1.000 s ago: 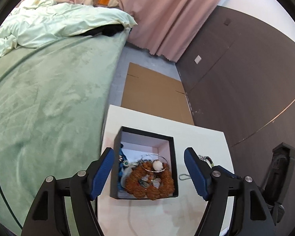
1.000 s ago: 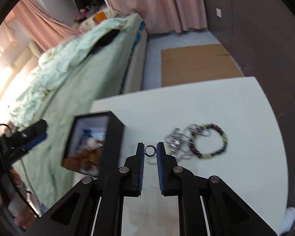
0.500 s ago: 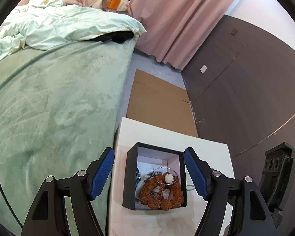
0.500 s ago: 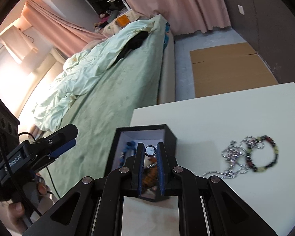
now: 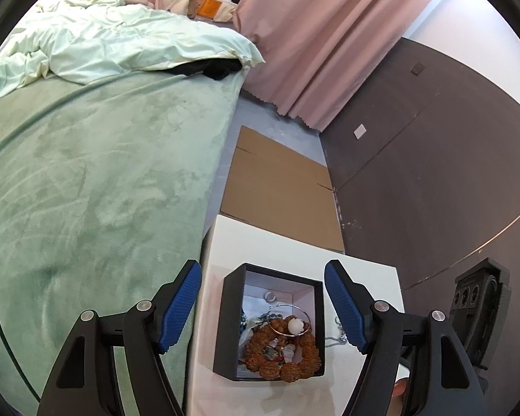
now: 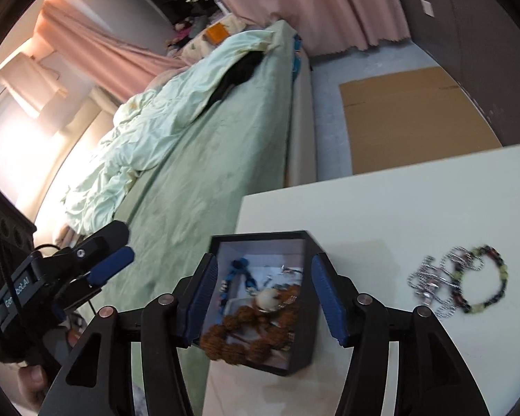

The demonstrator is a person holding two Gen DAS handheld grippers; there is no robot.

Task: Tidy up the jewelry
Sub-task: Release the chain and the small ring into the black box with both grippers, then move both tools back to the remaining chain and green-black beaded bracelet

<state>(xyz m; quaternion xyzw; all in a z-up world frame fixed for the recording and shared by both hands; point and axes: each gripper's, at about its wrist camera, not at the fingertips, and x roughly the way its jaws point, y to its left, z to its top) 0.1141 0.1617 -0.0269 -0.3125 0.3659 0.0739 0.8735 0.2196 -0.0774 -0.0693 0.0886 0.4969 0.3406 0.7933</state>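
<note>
small silver ring [image 5: 269,297] lying alone on the pale floor at the far end of the black box [image 5: 227,326], apart from the heap nearer the camera. just let go: right gripper [image 6: 261,293] hanging above the box with its blue pads spread wide, having just been opening, nothing between them. left gripper [image 5: 262,306] spread apart too, empty, framing the box from above without touching it.

risk from here, as a guess: box sitting close to the bed-side edge of the white table [image 6: 398,208], so a nudge from either set of fingers on the way out could push it toward that edge or tip it. also a chance of snagging the thin wire hoop [image 5: 289,319] while reaching back in, dragging the heap up with it. silver chain [image 6: 430,282] and dark beaded bracelet [image 6: 485,280] tangled together on the table well to the right, likely to lift as one clump rather than singly.

inside the box: a rust-brown knobbly bead strand [image 5: 280,350] coiled at the near end, a white round bead [image 5: 295,327] on top of it within the wire hoop, something blue [image 6: 239,272] along the left wall, small glints among the brown beads too blurred to name. no lid in view
</note>
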